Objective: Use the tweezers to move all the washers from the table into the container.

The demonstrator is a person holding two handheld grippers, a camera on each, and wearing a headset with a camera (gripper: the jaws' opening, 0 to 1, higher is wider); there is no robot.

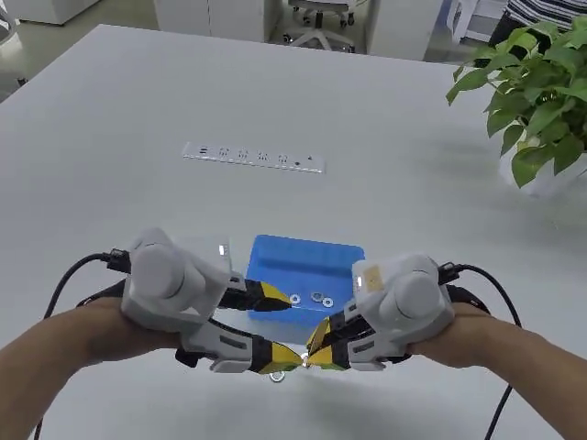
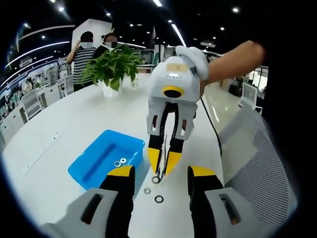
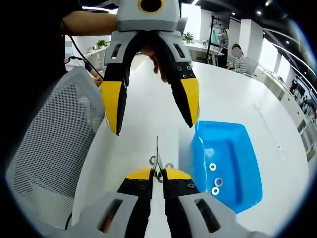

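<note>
Right gripper view: right gripper (image 3: 157, 174) tight on tweezers (image 3: 157, 153), washer (image 3: 152, 159) just beside them; left gripper (image 3: 155, 128) wide apart, empty.

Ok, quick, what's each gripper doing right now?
Left gripper: open, holding nothing.
Right gripper: closed on the tweezers.

Head view down over the container (image 1: 307, 261) — gripper views low, opposed, both sharing it.
</note>
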